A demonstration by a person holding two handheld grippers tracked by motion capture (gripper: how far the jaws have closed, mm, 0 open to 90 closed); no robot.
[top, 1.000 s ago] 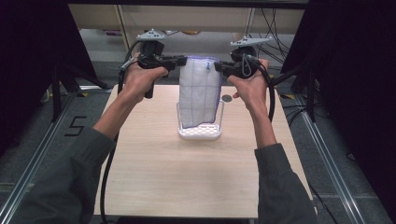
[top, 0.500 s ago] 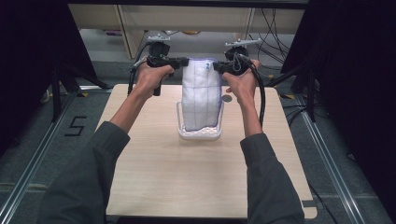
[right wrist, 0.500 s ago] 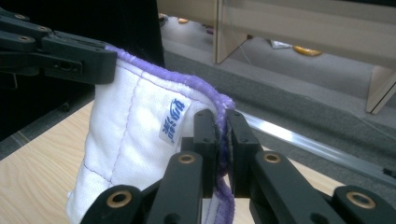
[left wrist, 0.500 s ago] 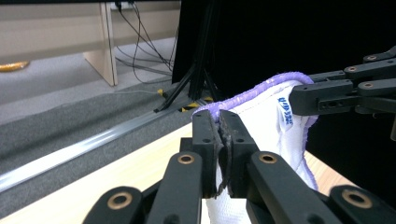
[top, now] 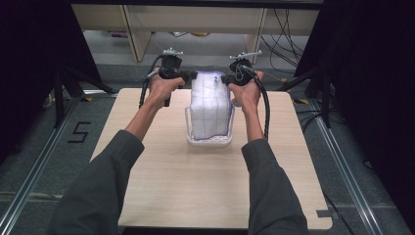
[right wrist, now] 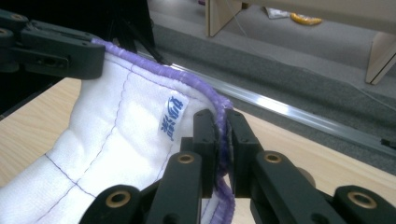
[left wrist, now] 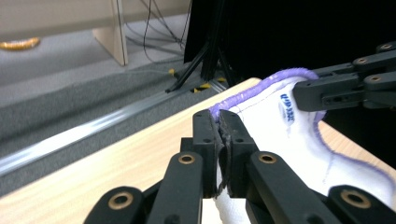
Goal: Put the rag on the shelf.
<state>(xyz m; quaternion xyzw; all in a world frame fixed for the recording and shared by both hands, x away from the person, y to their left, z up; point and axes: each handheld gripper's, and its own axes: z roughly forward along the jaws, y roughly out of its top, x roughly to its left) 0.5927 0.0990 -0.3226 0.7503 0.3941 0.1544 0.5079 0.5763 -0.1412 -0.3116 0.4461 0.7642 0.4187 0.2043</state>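
cloth [top: 210, 105], white and quilted with a purple stitched hem, stretched between both grippers above the far half of the table [top: 161, 191]. left gripper [left wrist: 218, 128] clamped tight on one upper corner of the hem, right gripper [right wrist: 222, 128] pinched shut on the opposite corner, small blue label just beside it. soft and limp, so sags and folds under its own weight; light, not fragile, not slippery thanks to the woven face. best taken by the thick hem at the corners, as now, since a hold mid-panel would bunch it. lower part hanging into the clear plastic basket [top: 209, 142], a small tray with a perforated white floor, sitting on the wood directly below. nothing else apparent inside the basket, though the fabric hides most of its floor, so hard to be sure. likely to crumple rather than stack when lowered, needing guidance from both corners.
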